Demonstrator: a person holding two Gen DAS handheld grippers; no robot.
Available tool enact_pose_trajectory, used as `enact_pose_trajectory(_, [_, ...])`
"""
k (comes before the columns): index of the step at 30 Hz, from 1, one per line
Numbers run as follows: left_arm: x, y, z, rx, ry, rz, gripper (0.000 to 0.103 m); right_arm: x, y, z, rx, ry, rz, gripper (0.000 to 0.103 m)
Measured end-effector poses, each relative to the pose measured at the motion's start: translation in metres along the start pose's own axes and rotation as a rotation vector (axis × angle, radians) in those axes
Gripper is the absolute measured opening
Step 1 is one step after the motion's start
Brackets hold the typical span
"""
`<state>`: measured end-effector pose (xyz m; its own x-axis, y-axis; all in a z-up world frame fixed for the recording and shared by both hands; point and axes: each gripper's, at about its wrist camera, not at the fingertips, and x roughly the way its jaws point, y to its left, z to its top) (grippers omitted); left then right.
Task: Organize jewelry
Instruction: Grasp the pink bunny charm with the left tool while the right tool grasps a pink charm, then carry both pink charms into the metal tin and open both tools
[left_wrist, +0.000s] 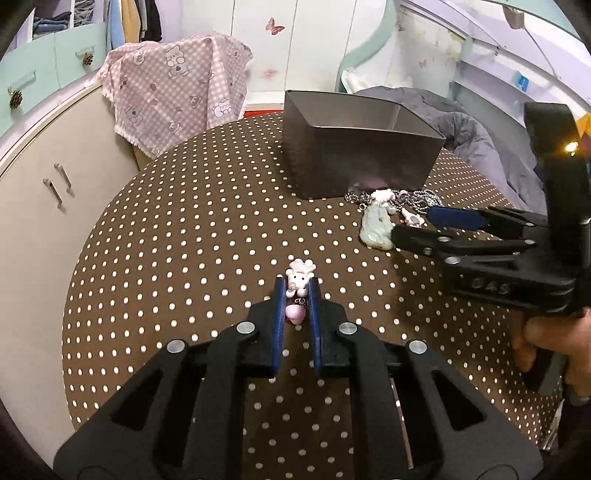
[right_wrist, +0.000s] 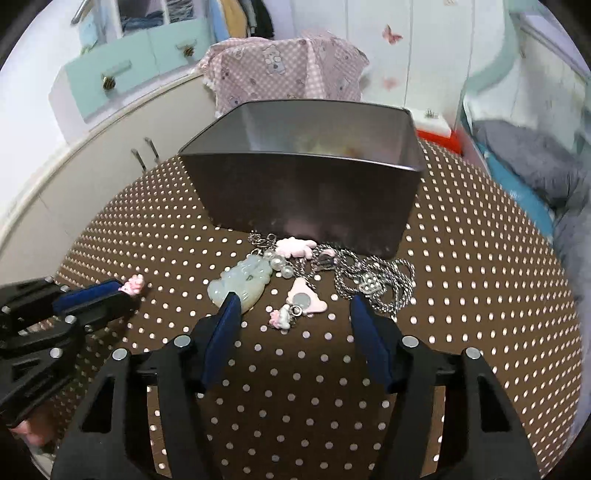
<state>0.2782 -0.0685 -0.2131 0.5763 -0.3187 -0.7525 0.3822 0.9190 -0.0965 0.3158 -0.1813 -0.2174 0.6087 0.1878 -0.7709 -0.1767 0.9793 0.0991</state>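
Left hand-held gripper is clenched on the small pink-and-white figurine charm, low over the brown polka-dot bench. The charm's long axis runs along the fingers, head pointing to the far side. Right hand-held gripper stands released, blue pads either side of the jewelry heap. The pale green jade pendant lies slanted, touching the left pad, beside the silver chain, just before the grey metal tin.
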Motion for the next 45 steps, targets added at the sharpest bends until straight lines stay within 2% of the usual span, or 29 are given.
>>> enact_pose_trajectory(2, [-0.002,0.002,-0.002,-0.007,-0.003,-0.005,0.012,-0.001,0.002,-0.003,-0.033,0.003,-0.017,0.024])
enact_pose_trajectory(3, [-0.002,0.001,-0.002,-0.012,-0.004,-0.007,0.012,-0.003,0.002,-0.005,-0.046,0.001,-0.033,0.02])
enact_pose_trajectory(5, [-0.003,0.002,-0.002,-0.022,-0.008,-0.015,0.012,-0.006,-0.005,-0.008,-0.029,0.005,-0.002,0.012])
enact_pose_trajectory(14, [-0.017,-0.003,-0.001,-0.028,-0.043,-0.02,0.012,-0.047,-0.022,-0.026,0.011,-0.042,0.099,0.012])
enact_pose_trajectory(22, [-0.044,-0.006,0.01,-0.017,-0.109,-0.032,0.012,-0.092,-0.021,-0.013,-0.022,-0.12,0.097,0.012])
enact_pose_trajectory(28, [-0.068,-0.007,0.027,-0.006,-0.177,-0.034,0.012,-0.124,-0.023,0.01,-0.036,-0.204,0.107,0.012])
enact_pose_trajectory(37, [-0.09,-0.02,0.078,0.052,-0.289,-0.022,0.012,-0.153,-0.034,0.062,-0.075,-0.312,0.089,0.012])
enact_pose_trajectory(45, [-0.075,-0.022,0.119,0.035,-0.303,-0.054,0.012,-0.144,-0.04,0.096,-0.088,-0.321,0.087,0.012])
